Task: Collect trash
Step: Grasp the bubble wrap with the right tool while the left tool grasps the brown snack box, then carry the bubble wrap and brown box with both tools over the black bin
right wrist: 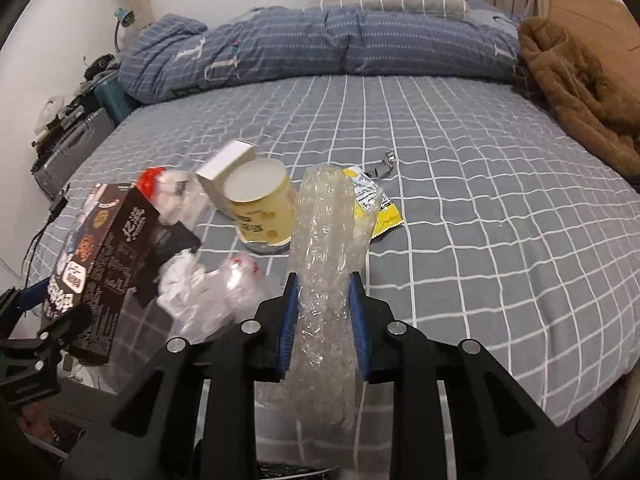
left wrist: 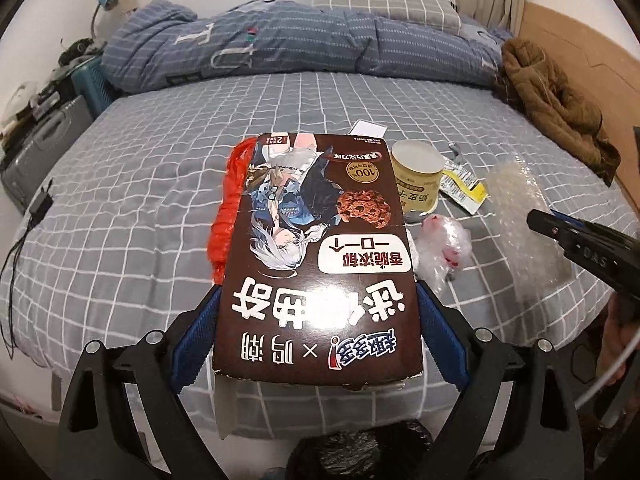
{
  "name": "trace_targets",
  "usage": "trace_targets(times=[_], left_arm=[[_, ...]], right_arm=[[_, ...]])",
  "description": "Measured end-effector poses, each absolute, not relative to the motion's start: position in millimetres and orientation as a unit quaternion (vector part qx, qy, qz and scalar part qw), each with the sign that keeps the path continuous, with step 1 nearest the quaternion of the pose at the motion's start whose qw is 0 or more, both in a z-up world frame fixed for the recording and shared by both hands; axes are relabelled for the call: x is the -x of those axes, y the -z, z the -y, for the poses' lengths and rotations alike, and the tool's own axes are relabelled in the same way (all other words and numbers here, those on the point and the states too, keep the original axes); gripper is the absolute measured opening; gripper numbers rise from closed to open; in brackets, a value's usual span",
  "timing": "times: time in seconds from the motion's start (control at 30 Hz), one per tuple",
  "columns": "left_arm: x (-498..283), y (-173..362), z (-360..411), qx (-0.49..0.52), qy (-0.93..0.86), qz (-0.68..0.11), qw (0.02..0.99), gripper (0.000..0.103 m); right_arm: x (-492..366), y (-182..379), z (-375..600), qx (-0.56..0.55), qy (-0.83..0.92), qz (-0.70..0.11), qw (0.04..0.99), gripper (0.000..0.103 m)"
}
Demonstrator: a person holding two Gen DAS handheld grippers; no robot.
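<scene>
**Both tongs loaded, most trash still on the bed**

My left tongs (left wrist: 318,332) pinch the flat brown printed cookie box (left wrist: 316,256) by its side edges, blue pads spread wide around it, box lifted over the bed. My right tongs (right wrist: 324,316) are squeezed onto the clear rolled bubble-wrap sheet (right wrist: 328,248).

Two pieces in hand, nothing seen binned yet. Left on the bed: pale yellow paper cup (right wrist: 262,200), torn yellow snack wrapper (right wrist: 378,204), small white carton (right wrist: 228,160), crumpled clear plastic bag (right wrist: 216,292), red mesh bag (left wrist: 228,208). A black bag (left wrist: 360,452) shows below the left tongs, probably the trash bag.

Surface: grey grid-check bedsheet (right wrist: 480,200), soft. Blue quilt (right wrist: 320,44) and pillow at the head, brown fleece garment (right wrist: 580,92) along the right side, grey suitcase (left wrist: 40,152) by the left wall.
</scene>
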State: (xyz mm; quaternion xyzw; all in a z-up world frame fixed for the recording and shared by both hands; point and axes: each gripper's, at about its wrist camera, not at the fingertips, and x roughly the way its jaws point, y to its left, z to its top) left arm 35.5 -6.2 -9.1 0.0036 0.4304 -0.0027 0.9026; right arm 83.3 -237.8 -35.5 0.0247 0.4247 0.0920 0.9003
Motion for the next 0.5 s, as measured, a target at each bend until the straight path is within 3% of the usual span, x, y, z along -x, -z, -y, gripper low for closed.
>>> trace_targets(times=[0.5], left_arm=[[51, 8, 12, 0.008, 0.006, -0.432, 0.902, 0.089]], right_arm=[[30, 10, 229, -0.028, -0.113, -0.407, 0.906, 0.024]])
